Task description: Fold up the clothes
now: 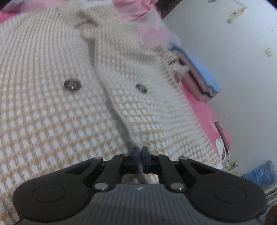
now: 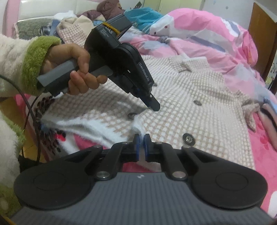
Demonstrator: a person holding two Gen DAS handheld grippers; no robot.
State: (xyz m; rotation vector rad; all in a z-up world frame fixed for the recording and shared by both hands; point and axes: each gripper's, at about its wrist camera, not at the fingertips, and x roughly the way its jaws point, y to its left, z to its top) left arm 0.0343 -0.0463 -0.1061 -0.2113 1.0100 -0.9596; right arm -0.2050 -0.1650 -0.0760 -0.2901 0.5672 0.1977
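Observation:
A cream and beige checked knit cardigan [image 1: 52, 107] [image 2: 199, 110] with dark round buttons [image 1: 72, 85] lies spread on a pink bed. My left gripper [image 1: 140, 151] is shut on the cardigan's front edge, and a strip of knit shows between its blue pads. In the right wrist view a person's hand [image 2: 76, 69] holds that left gripper [image 2: 155, 107] with its tip down on the cardigan near a button [image 2: 132, 115]. My right gripper [image 2: 141, 138] is shut on the fluffy white turned-over edge of the cardigan [image 2: 97, 124].
A pink duvet [image 2: 207, 34] is bunched at the far side of the bed, with a pile of clothes [image 2: 97, 15] behind it. A white wall [image 1: 233, 69] and a blue bag [image 1: 261, 173] flank the bed. A black cable [image 2: 31, 110] hangs beside the fleece sleeve [image 2: 20, 57].

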